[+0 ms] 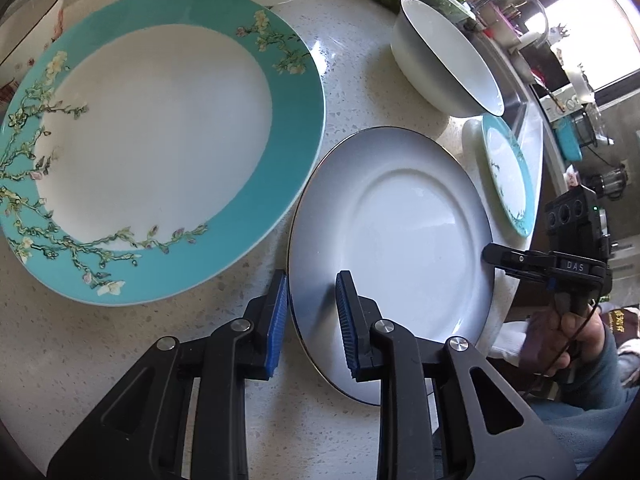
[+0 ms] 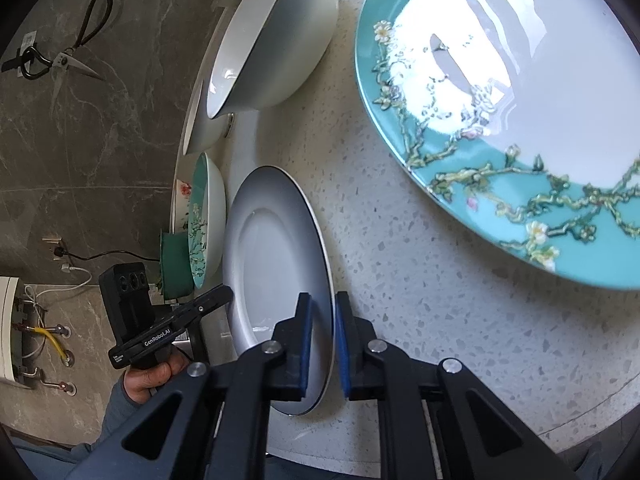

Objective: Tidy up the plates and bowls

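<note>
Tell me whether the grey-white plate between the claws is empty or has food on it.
Empty. The grey-white plate shows only bare glazed surface and its raised inner ring, nothing lying on it, in both wrist views.

A pale speckled counter (image 1: 360, 60) fills the near ground. At the far right a bright window (image 1: 592, 20) floods in daylight, with cluttered shelves (image 1: 568, 92) below it, too blurred to sort out. Left of the counter lies a dark marbled floor (image 2: 80, 152), with scissors (image 2: 60, 60) and, nearer, white cables (image 2: 76, 276).

left gripper (image 1: 312, 320) clamping white plate (image 1: 400, 248) rim (near edge), teal floral plate (image 1: 160, 140) beside
</note>
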`<state>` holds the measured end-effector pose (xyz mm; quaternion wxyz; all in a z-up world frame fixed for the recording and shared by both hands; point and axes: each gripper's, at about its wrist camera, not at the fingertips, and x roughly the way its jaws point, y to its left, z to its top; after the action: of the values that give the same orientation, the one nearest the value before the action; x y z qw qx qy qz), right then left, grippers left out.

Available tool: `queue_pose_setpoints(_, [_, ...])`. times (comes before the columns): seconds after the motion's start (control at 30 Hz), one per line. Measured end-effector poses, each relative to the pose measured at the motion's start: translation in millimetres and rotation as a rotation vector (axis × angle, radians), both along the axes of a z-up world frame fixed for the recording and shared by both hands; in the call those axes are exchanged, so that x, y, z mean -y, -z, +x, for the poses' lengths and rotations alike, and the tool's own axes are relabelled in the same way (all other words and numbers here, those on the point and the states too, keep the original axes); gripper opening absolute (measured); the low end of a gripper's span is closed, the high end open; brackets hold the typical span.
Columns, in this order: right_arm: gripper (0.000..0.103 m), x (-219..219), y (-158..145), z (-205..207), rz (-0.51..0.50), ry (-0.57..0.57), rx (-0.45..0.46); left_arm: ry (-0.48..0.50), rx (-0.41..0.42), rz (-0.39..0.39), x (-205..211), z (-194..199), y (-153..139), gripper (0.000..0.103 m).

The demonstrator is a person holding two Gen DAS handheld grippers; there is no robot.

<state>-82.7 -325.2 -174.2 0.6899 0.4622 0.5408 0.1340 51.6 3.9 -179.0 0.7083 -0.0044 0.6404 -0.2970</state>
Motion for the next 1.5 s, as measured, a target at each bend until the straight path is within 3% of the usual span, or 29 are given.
queue_pose_setpoints(0.4, [0.015, -8.9, -16.5, -12.0, -0.062, -0.047, 0.011, -0.074, 0.032, -0.02, -18.3, -43.9, -11.2, 0.019])
queue_pose_setpoints(0.6, [0.015, -47.1, -30.6, -9.4, -0.063, -0.153, 0.013, -0.175, 0.028, -0.022, -67.0, -83.5, -27.2, 0.019])
queue_pose_setpoints(0.93, [0.015, -137.6, -17.4, 7.5, -0.038, -0.348, 0.004, -0.345, 0.017, 0.012, -161.8, -110.5, -23.0, 0.019])
queue_pose_setpoints(1.2, [0.016, -161.4, -8.0, 15.6, -0.076, -0.367, -0.022, -0.352, 0.0, 0.023, -195.9, -115.9, 2.1, 0.019])
queue_pose_setpoints(1.43, [0.018, -163.5, -7.5, 16.9, -0.07, -0.361, 0.001, -0.34, 0.008, 0.01, -194.7, -112.6, 9.9, 0.021])
queue_pose_setpoints(1.5, [0.027, -161.9, -6.6, 15.3, -0.053, -0.352, 0.011, -0.351, 0.026, 0.017, -198.1, -113.0, 6.5, 0.021])
